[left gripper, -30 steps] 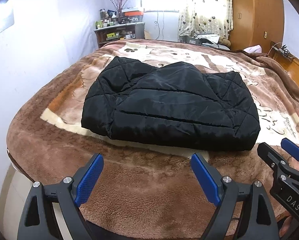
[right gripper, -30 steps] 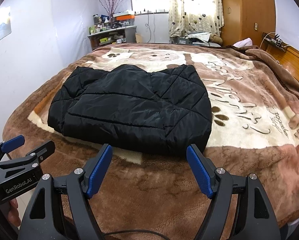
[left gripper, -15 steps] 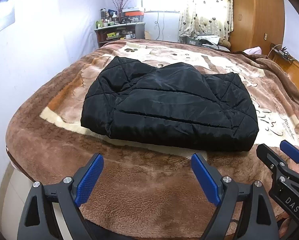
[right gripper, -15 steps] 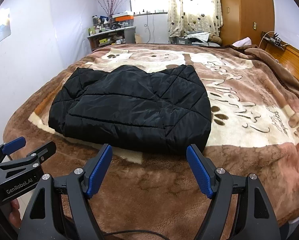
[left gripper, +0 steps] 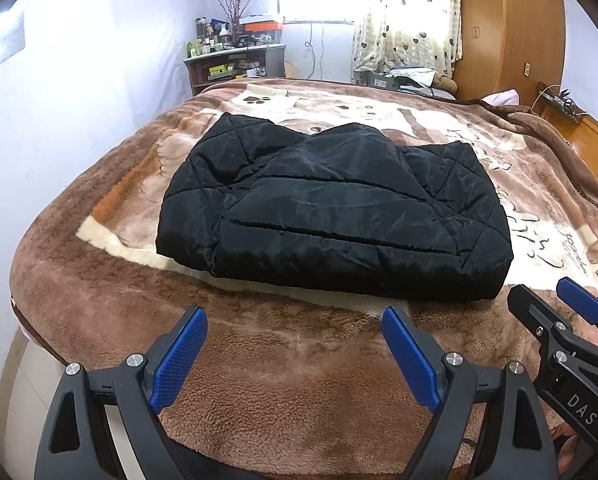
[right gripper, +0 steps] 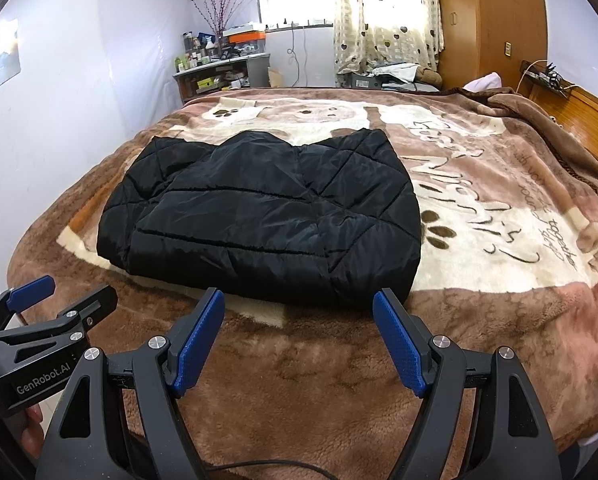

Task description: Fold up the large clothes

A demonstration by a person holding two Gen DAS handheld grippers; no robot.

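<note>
Next to nothing different from a second ago: same framing in both wrist views, same lie of the cloth. Black quilted jacket [left gripper: 331, 216] folded into a thick, roughly rectangular bundle on the brown plush blanket [left gripper: 283, 364] covering the bed, ahead of both claws and apart from them. Left claw [left gripper: 295, 354] wide open and empty, blue pads [left gripper: 179, 360] hanging over bare blanket short of the bundle's near edge, bundle lying ahead and slightly to the right. Right claw [right gripper: 299, 338] also open, a little narrower, empty, tips just short of the near right corner of the bundle (in this view the pads seem almost to frame that corner, though no contact shows). Each claw visible at the edge of the other's view, side by side. No hem lifted, no sleeve trailing loose from the jacket.

Judged from that stillness and the compact shape: folding probably finished or paused between folds, claws withdrawn rather than reaching. One more halving possible, given the width of the bundle, but thick quilting likely to spring back open unless pressed flat. Far shelf [left gripper: 235, 66] and curtain [left gripper: 403, 20] irrelevant to the work.
</note>
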